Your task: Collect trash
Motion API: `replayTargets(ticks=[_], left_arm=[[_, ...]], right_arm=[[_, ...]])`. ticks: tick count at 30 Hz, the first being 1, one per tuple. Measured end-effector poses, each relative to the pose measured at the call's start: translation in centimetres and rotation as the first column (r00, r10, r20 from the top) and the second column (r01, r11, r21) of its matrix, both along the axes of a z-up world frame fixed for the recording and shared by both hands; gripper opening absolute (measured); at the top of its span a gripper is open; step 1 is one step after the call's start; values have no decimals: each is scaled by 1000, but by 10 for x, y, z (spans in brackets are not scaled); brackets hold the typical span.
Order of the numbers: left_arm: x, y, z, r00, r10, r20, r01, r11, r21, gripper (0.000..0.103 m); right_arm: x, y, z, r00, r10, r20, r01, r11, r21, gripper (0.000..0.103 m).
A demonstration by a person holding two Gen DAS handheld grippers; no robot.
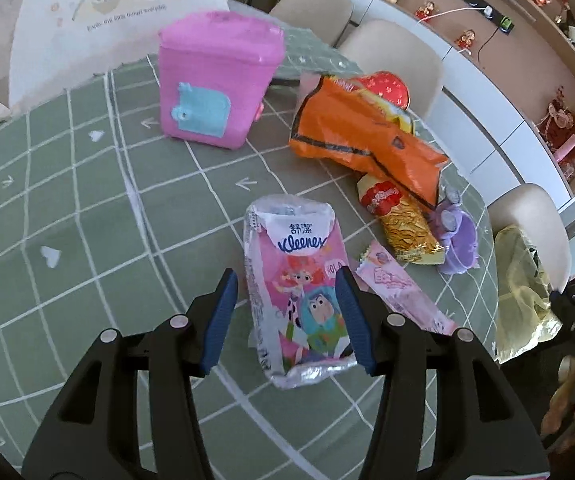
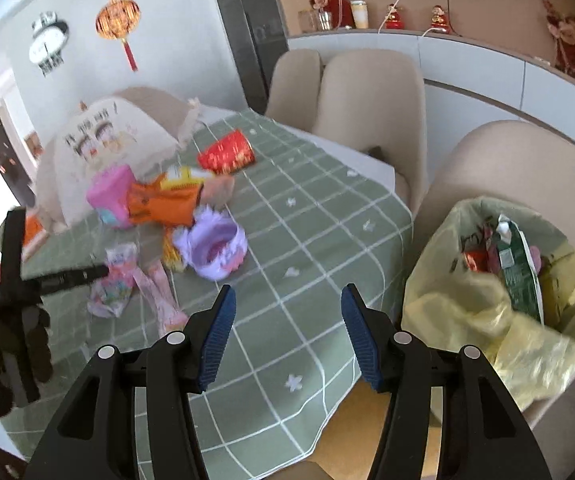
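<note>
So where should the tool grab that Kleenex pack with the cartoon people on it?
Probably across its narrow middle, coming down from above. The Kleenex pack lies flat on the green tablecloth, long and slim, and it sits lengthwise between the open left tool's fingers, so they can close on its long side edges. The crinkled silver ends look too floppy to hold.

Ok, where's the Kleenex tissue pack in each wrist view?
Left wrist view: Kleenex pack at lower centre, between the left gripper's jaws.
Right wrist view: at lower left, blurred, left of the purple cup.
Shared landmark: the orange snack bag beside the pink box.
</note>
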State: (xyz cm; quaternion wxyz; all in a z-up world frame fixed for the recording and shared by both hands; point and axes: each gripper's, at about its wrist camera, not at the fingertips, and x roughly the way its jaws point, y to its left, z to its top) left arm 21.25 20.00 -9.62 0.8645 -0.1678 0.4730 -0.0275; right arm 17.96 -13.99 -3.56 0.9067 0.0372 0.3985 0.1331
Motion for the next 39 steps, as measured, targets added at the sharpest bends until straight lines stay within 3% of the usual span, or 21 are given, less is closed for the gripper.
replayTargets(ticks=[4,8,12,15,21,25,28,31,34,39], left_arm=[[5,-3,-7,999,-6,-41,6,1000,-6,14],[-2,-2,0,1000,-29,-6,29,1000,-11,4],[-13,12,14,999,-23,24,23,1000,15,4],[-22,30,21,999,-3,36,2,1000,30,4],[-37,66,25,999,31,23,-31,999,9,4],[-42,72,18,1000,14,10,-14,1000,-4,4],[-45,75,12,1000,17,-5,-17,1000,-23,12],[-49,77,10,1000,27,-4,-27,999,-44,23],[-52,83,10,999,41,-4,-42,998,-53,26],[-54,89,6,998,59,-11,-60,995,-81,28]], right_arm=[[-9,21,-7,1000,-24,-17,22,997,-68,52],[-5,32,-20,995,-27,-91,22,998,-58,52],[0,45,-28,992,19,-122,-21,1000,-8,52],[4,66,-29,979,156,-131,-149,987,61,52],[19,118,-37,933,331,-138,-330,943,28,52],[32,148,-42,897,426,-115,-434,900,-50,52],[46,164,-50,888,441,-130,-453,888,-81,52],[57,165,-61,891,422,-169,-434,900,-38,52],[57,166,-65,887,420,-192,-428,904,-2,52],[44,173,-69,872,450,-195,-465,885,-39,52]])
